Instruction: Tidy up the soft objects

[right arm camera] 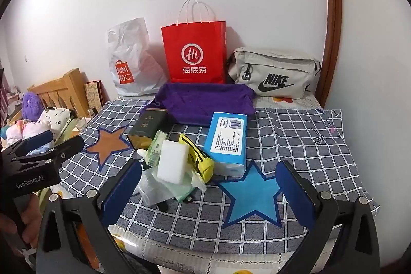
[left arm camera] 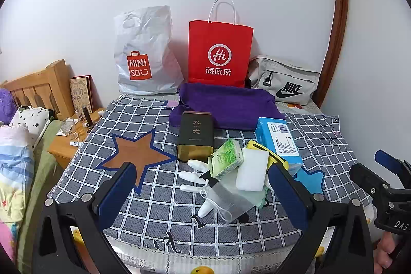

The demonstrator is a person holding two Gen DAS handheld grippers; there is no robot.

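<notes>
A pile lies mid-table: a white sponge block, a green tissue pack, a white glove, a mesh drawstring pouch, a yellow pouch, a blue tissue pack and a dark tin. A folded purple towel lies behind. My left gripper is open and empty in front of the pile. My right gripper is open and empty over the blue star.
A Miniso plastic bag, a red paper bag and a grey Nike bag stand against the wall. An orange star marks the checked cloth. A bed and nightstand are left.
</notes>
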